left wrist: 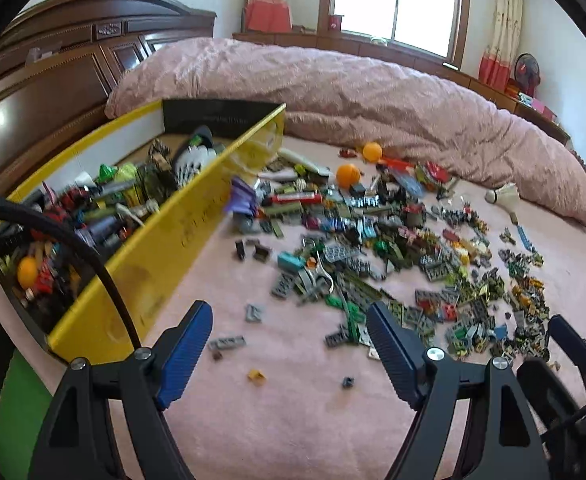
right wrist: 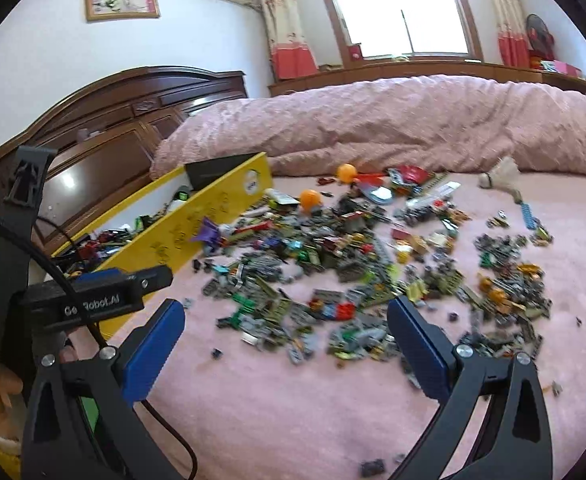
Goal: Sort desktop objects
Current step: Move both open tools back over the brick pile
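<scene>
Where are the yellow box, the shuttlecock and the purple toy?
yellow box point(left wrist: 161, 256), left wrist view, outer side wall.
shuttlecock point(right wrist: 501, 174), right wrist view, white feather skirt.
purple toy point(right wrist: 209, 234), right wrist view, its body.

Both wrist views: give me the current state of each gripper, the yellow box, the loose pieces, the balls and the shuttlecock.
Left gripper: open, empty, above the bed.
Right gripper: open, empty.
Yellow box: open-topped, partly filled with toys.
Brick pile: scattered loose on the pink sheet.
Two orange balls: on the sheet, outside the box.
Shuttlecock: lying on its side.
</scene>
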Action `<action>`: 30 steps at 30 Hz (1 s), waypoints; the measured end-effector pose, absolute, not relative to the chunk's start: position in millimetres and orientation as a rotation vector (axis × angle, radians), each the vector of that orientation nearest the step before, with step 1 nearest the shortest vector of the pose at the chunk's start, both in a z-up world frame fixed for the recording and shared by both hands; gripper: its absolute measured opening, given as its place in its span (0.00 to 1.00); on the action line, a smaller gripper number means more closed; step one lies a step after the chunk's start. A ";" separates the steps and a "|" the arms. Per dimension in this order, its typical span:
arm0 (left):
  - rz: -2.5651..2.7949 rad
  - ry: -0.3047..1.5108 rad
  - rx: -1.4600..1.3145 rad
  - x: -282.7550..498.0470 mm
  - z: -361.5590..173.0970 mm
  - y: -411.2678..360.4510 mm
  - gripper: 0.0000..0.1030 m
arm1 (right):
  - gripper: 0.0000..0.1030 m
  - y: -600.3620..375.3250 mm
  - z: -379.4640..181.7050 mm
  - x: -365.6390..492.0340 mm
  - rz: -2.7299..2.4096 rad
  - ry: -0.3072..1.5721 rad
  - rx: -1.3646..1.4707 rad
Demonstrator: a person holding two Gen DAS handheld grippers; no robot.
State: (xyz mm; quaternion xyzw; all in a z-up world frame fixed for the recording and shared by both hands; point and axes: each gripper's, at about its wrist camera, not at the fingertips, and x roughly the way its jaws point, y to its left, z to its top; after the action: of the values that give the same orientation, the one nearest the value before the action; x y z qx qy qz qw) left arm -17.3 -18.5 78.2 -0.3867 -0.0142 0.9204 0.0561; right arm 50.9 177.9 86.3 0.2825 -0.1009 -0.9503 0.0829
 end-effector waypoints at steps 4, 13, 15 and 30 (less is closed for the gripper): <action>2.769 -0.032 -1.225 -16.2 63.1 -10.2 0.79 | 0.99 187.2 79.2 55.1 -2.877 -0.290 0.873; 2.739 0.002 -1.273 -14.0 43.7 -1.0 0.79 | 0.99 192.8 58.1 58.7 -2.912 -0.216 0.955; 2.734 0.000 -1.281 -14.5 41.3 -0.2 0.79 | 0.99 192.8 53.7 58.9 -2.906 -0.218 0.971; 2.747 -0.010 -1.273 -9.4 37.0 2.3 0.79 | 0.99 191.3 49.5 58.4 -2.901 -0.218 0.977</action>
State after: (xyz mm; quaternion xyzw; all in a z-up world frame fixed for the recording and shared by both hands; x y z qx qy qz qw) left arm -9.4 2.3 37.0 -0.4197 -0.0033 0.9059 0.0567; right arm 58.4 191.3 49.5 0.3181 -0.0711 -0.9447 0.0366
